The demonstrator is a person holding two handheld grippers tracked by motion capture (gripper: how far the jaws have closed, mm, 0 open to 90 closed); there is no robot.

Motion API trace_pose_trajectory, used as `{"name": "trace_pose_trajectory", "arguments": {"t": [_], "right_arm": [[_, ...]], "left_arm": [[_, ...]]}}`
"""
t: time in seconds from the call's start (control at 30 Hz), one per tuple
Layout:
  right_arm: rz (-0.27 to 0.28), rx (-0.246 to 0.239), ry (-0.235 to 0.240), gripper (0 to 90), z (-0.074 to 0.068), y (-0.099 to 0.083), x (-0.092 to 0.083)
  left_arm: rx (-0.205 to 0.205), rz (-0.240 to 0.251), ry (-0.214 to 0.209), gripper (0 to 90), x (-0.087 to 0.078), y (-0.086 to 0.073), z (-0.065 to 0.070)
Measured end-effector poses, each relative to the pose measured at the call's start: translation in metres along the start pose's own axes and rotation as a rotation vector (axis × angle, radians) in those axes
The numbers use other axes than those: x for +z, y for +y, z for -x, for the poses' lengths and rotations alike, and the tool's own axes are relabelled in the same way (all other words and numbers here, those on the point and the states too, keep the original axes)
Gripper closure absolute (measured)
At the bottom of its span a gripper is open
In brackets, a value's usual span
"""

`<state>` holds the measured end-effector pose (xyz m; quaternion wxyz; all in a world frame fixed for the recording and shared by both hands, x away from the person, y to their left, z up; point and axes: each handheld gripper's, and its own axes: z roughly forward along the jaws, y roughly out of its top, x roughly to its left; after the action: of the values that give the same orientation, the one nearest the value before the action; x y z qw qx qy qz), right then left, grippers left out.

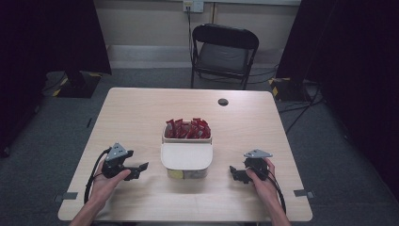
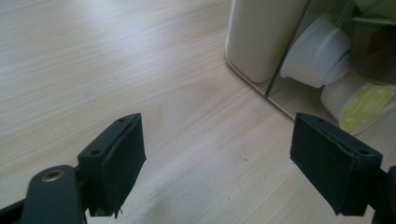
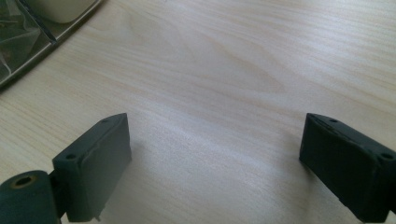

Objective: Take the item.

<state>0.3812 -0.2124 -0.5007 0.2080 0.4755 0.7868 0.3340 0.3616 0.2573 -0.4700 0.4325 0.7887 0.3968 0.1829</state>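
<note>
A clear organiser box [image 1: 187,157] with a cream lid stands at the middle of the wooden table [image 1: 136,113]. Its far compartment holds several red sachets [image 1: 187,128]. My left gripper [image 1: 141,168] rests to the box's left, pointing at it, with its jaws open and nothing between them. In the left gripper view, the left gripper [image 2: 217,158] faces the box's clear wall, behind which lie white pods [image 2: 317,56] and a yellow-lidded one [image 2: 364,105]. My right gripper [image 1: 234,173] sits to the box's right, open and holding nothing. In its own view, the right gripper [image 3: 215,163] hovers over bare wood near the box corner [image 3: 28,37].
A black folding chair [image 1: 225,52] stands beyond the table's far edge. A dark round grommet [image 1: 223,101] sits near the far middle of the tabletop. Black curtains hang at both sides, and cables run across the grey floor.
</note>
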Motion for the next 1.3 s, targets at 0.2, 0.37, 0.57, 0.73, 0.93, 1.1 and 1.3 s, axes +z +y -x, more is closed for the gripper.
{"name": "trace_pose_trajectory", "arguments": {"t": [0.2, 0.37, 0.57, 0.73, 0.93, 1.1, 1.3], "right_arm": [[-0.001, 0.000, 0.001, 8.4, 0.000, 0.000, 0.000], [0.000, 0.001, 0.001, 8.4, 0.000, 0.000, 0.000], [0.000, 0.000, 0.000, 8.3, 0.000, 0.000, 0.000], [0.000, 0.001, 0.000, 8.4, 0.000, 0.000, 0.000], [0.000, 0.001, 0.000, 8.3, 0.000, 0.000, 0.000], [0.000, 0.001, 0.000, 8.4, 0.000, 0.000, 0.000], [0.000, 0.001, 0.001, 8.4, 0.000, 0.000, 0.000]], "left_arm": [[0.011, 0.034, -0.006, 22.4, -0.004, 0.005, 0.007], [0.030, 0.059, -0.031, 22.4, -0.006, 0.009, 0.014], [0.065, 0.067, -0.084, 22.4, -0.006, 0.012, 0.021], [0.074, 0.089, -0.110, 22.3, -0.007, 0.015, 0.026], [0.091, 0.105, -0.155, 22.1, -0.007, 0.018, 0.033], [0.111, 0.106, -0.174, 22.1, -0.006, 0.020, 0.036], [0.118, 0.133, -0.180, 22.1, -0.007, 0.022, 0.040]]}}
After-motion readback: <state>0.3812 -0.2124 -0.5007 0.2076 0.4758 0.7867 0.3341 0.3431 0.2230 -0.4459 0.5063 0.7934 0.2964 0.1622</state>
